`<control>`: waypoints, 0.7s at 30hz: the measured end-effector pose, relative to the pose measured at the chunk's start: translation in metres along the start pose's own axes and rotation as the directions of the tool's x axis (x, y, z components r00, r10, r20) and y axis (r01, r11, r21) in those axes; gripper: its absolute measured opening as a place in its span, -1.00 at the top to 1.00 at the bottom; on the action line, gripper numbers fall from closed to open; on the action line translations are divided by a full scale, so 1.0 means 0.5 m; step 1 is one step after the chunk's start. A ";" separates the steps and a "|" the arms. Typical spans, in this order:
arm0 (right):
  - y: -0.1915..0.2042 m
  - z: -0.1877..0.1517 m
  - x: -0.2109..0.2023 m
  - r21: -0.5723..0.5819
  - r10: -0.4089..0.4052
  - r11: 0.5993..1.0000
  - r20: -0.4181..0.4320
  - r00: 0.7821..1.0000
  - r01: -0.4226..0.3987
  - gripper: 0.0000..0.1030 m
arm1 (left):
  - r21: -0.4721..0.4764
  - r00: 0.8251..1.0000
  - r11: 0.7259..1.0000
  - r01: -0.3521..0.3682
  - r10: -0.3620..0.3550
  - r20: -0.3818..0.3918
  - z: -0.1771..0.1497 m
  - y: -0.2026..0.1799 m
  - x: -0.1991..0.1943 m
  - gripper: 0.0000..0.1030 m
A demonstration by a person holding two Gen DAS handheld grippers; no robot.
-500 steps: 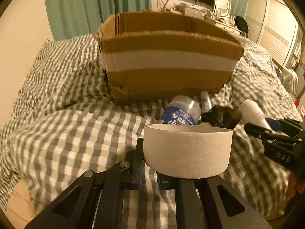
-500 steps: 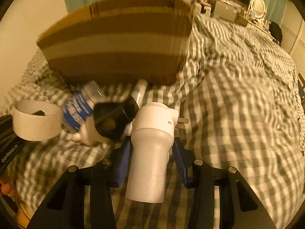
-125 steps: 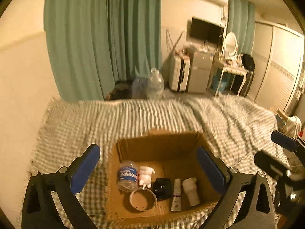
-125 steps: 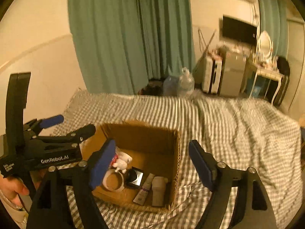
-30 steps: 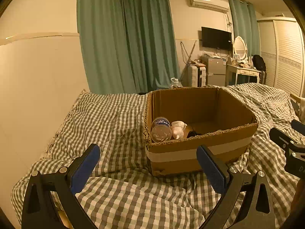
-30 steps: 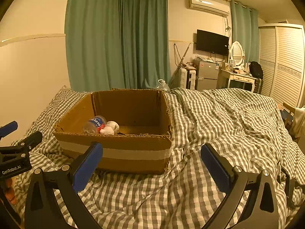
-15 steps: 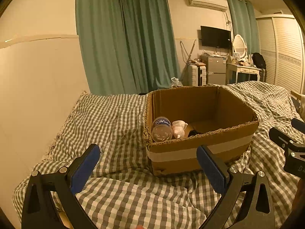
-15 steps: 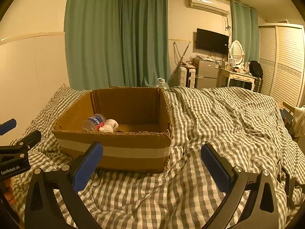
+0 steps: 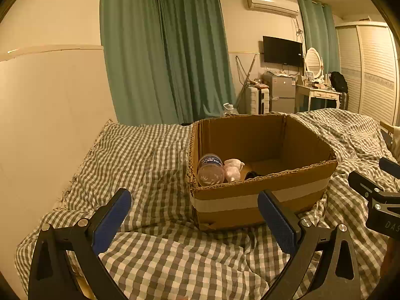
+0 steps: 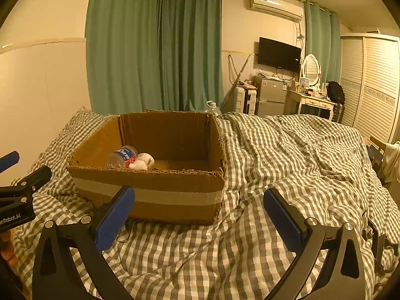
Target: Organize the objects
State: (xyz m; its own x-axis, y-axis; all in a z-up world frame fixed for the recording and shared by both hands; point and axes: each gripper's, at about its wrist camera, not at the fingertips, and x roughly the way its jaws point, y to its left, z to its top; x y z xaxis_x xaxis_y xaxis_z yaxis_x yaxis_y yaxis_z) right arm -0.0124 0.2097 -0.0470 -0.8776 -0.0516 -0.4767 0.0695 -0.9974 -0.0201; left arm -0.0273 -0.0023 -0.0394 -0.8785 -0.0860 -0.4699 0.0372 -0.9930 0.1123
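An open cardboard box [image 9: 260, 197] [image 10: 155, 195] with a pale tape band stands on the checked bedspread. Inside it lie a plastic bottle with a blue label [image 9: 210, 170] [image 10: 122, 158] and a small white figure [image 9: 233, 168] [image 10: 143, 161]; a dark object [image 9: 252, 174] shows just over the rim. The rest of the box floor is hidden by the near wall. My left gripper [image 9: 193, 218] is open and empty, low in front of the box. My right gripper [image 10: 198, 215] is open and empty, in front of the box's right corner.
The checked bedspread [image 10: 287, 162] covers the bed, rumpled to the right. A pale wall [image 9: 50, 125] runs along the left. Green curtains [image 10: 155, 50], a TV [image 10: 278, 55], a small fridge and a dressing table stand at the back. A wardrobe [image 10: 375, 87] is at far right.
Both grippers have shifted very slightly relative to the box over the last second. Their jaws stay wide open and empty.
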 end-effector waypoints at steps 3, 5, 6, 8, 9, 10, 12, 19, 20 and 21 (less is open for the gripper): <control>0.000 0.000 0.001 -0.001 0.000 1.000 -0.001 1.000 0.000 -0.99 | -0.002 1.000 1.000 0.001 -0.001 0.000 0.001 0.000 0.000 -1.00; 0.000 0.000 0.001 0.000 0.000 1.000 0.000 1.000 0.000 -0.99 | -0.005 1.000 1.000 0.002 -0.002 -0.001 0.001 0.001 0.000 -1.00; -0.001 -0.001 0.001 0.000 0.001 1.000 -0.002 1.000 -0.001 -0.99 | -0.005 1.000 1.000 0.002 -0.002 -0.002 0.001 0.001 0.001 -1.00; -0.002 -0.002 0.003 -0.001 0.001 1.000 -0.004 1.000 -0.001 -0.99 | -0.006 1.000 1.000 0.003 -0.003 -0.005 0.001 0.002 0.001 -1.00; -0.002 -0.003 0.003 -0.001 0.002 1.000 -0.005 1.000 -0.002 -0.99 | -0.007 1.000 1.000 0.003 -0.003 -0.005 0.001 0.002 0.001 -1.00; -0.003 -0.003 0.003 -0.002 0.002 1.000 -0.006 1.000 -0.002 -0.99 | -0.006 1.000 1.000 0.002 -0.002 -0.003 0.001 0.002 0.001 -1.00; -0.004 -0.004 0.004 -0.003 0.002 1.000 -0.007 1.000 -0.002 -0.99 | -0.007 1.000 1.000 0.001 -0.001 -0.005 0.001 0.003 0.002 -1.00; -0.003 -0.008 0.006 -0.010 0.000 1.000 -0.012 1.000 0.000 -0.99 | 0.000 1.000 1.000 -0.008 0.008 -0.011 -0.004 0.004 0.006 -1.00; -0.003 -0.009 0.007 -0.012 0.000 1.000 -0.013 1.000 0.000 -0.99 | -0.001 1.000 1.000 -0.007 0.007 -0.013 -0.004 0.005 0.007 -1.00; -0.004 -0.009 0.007 -0.012 -0.001 1.000 -0.013 1.000 0.000 -0.99 | -0.002 1.000 1.000 -0.006 0.006 -0.014 -0.005 0.005 0.007 -1.00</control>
